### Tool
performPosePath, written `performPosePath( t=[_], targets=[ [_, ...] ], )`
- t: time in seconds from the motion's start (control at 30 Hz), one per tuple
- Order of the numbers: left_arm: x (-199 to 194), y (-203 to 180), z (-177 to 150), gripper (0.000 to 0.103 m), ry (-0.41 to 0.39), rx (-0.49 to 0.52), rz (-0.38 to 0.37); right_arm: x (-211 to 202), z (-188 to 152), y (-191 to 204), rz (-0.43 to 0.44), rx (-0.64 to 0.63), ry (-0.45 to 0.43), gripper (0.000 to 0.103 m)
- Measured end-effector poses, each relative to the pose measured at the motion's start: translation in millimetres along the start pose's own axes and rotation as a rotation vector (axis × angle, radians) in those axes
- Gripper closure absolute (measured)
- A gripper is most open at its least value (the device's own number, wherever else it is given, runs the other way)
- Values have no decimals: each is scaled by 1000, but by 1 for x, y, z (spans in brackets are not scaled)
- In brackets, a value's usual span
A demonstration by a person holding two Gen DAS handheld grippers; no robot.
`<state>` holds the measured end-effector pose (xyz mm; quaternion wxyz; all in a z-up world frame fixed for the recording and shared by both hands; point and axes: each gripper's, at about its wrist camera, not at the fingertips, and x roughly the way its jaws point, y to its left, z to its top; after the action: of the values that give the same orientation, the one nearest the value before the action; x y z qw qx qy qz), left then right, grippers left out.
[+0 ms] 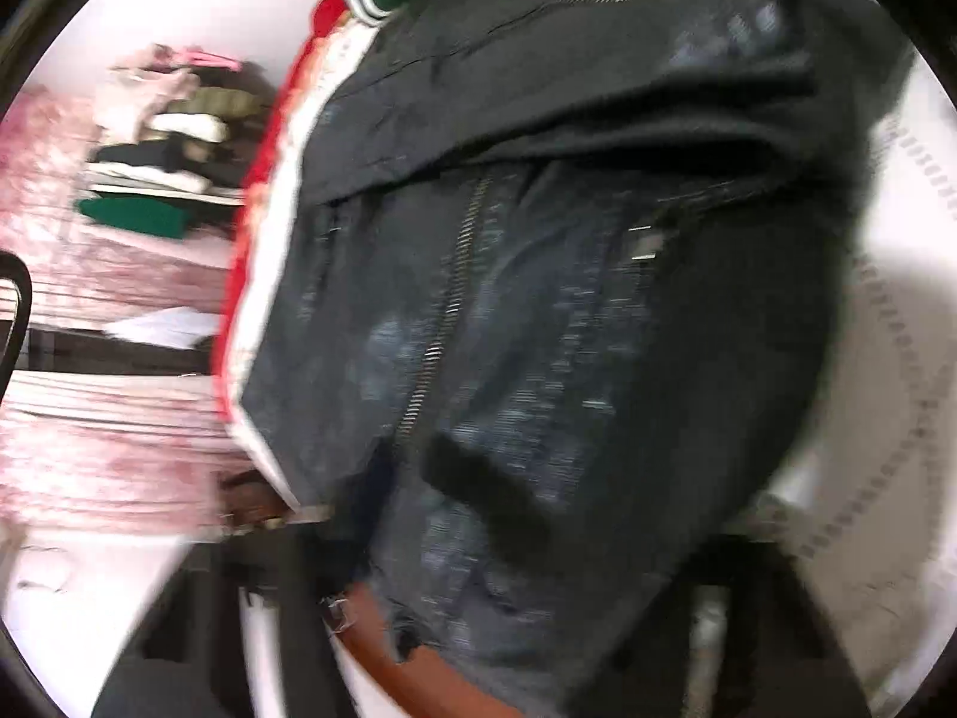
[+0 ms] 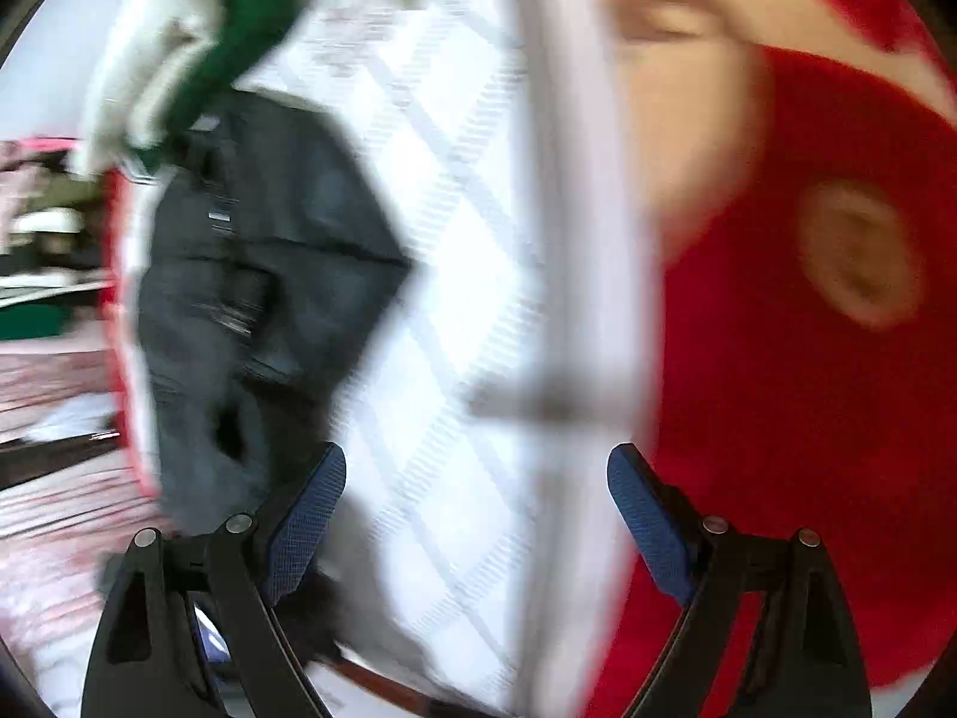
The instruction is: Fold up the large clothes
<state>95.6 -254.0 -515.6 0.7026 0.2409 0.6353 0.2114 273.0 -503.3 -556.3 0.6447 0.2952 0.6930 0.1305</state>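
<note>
Step in hand: judged to be an early fold of the dark denim jacket (image 1: 538, 299), which lies zipper-up, partly folded, on the white quilted bed cover (image 2: 454, 275).
Right gripper (image 2: 477, 478): jaws wide apart, holding nothing, poised over the cover just beside the jacket's edge.
Left gripper (image 1: 478, 658): fingers blurred against the jacket hem; whether clamped cannot be told.
Next move: likely calls for the right gripper to close on a free jacket edge.
Containers: none discernible; folded clothes (image 1: 149, 167) sit stacked in the blurred background.
</note>
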Motion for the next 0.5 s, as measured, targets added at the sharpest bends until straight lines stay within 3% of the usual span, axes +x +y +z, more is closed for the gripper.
performPosePath(
  t=[0.03, 0.1, 0.27, 0.3, 0.33, 0.5],
  targets=[
    [-6, 0, -1, 87, -12, 7, -29, 16, 1, 3, 70, 17, 9, 12],
    [-15, 6, -1, 91, -29, 6, -51, 41, 8, 5, 248, 80, 34, 12],
    [-24, 27, 3, 94, -49, 1, -112, 103, 10, 23, 398, 192, 108, 13],
    [-24, 33, 7, 95, -52, 0, -124, 117, 6, 37, 406, 189, 96, 27],
    [-25, 39, 8, 95, -58, 0, -136, 118, 7, 43, 386, 179, 84, 60],
    [-33, 75, 18, 95, -62, -24, -270, 83, 5, 91, 244, 148, 27, 75]
  ],
)
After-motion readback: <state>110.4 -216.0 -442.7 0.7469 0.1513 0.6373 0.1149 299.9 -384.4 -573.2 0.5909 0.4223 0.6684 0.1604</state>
